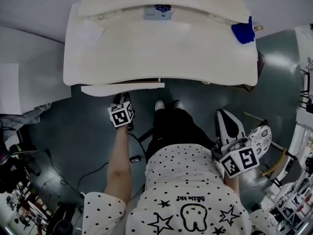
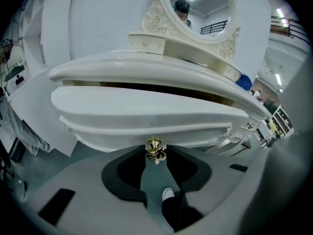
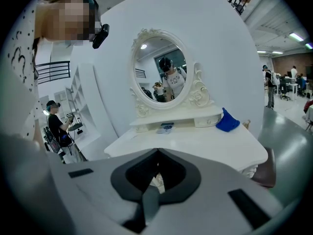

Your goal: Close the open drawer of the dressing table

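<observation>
The white dressing table (image 1: 161,48) has its left front drawer (image 1: 122,88) standing a little way out from under the top. In the left gripper view the drawer front (image 2: 146,116) fills the middle, with its gold knob (image 2: 154,148) just below. My left gripper (image 2: 155,156) is open, and the knob sits right at its fingertips, in the gap between them. In the head view the left gripper (image 1: 121,99) is up against the drawer front. My right gripper (image 1: 224,115) hangs back at the right, away from the table. Its jaws (image 3: 157,153) meet at the tips, holding nothing.
An oval mirror (image 3: 159,70) stands at the back of the table above a small shelf. A blue cloth (image 1: 243,32) lies at the table's right rear, and a small box (image 1: 157,12) rests on the shelf. The person's feet (image 1: 168,104) stand before the table. Cables cross the floor at left.
</observation>
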A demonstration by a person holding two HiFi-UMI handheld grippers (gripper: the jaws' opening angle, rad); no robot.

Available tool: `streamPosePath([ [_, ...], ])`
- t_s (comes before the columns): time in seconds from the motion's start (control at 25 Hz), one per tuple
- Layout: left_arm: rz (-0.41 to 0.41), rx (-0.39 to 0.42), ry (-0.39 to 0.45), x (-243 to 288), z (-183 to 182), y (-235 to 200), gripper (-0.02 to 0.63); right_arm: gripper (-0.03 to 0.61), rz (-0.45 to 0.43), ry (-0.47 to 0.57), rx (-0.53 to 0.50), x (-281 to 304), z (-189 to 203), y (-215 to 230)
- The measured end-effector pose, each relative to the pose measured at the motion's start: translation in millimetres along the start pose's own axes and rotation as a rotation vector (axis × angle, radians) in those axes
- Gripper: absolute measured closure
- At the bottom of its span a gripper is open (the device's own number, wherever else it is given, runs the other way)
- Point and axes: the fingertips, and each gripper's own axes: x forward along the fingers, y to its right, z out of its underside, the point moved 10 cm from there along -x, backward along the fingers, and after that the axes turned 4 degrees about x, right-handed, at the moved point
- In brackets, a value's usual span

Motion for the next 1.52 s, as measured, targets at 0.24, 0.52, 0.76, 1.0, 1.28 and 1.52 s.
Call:
streamPosePath([
  [0.24, -0.009, -0.004, 0.015, 12.0, -18.2, 0.0, 0.469, 0.569, 0.004, -0.001, 0.002, 4.2, -3.2, 0.7],
  [0.52, -0.006, -0.001, 0.026, 18.3, -28.1, -0.3, 0.469, 0.569, 0.004, -0.008, 0.004, 6.9, -2.8, 0.7],
  [0.76, -0.009, -0.005, 0.036, 24.4, -36.4, -1.0, 0.469, 0.569, 0.010, -0.009, 0.009, 7.2, -1.8, 0.1],
  [1.0, -0.014, -0.008, 0.044, 30.7, -45.1, -1.7, 0.469, 0.569, 0.020, -0.006, 0.015, 5.6, -0.9, 1.3],
  [1.28, -0.014, -0.001, 0.044, 31.5, -47.8, -0.8, 0.469, 0.569, 0.015, -0.009, 0.015, 6.9, -2.6, 2.0],
  [1.52, -0.005, 0.076, 0.050, 29.3, -49.3, -1.9, 0.469, 0.569, 0.002, -0.012, 0.009, 9.3, -3.0, 2.0],
])
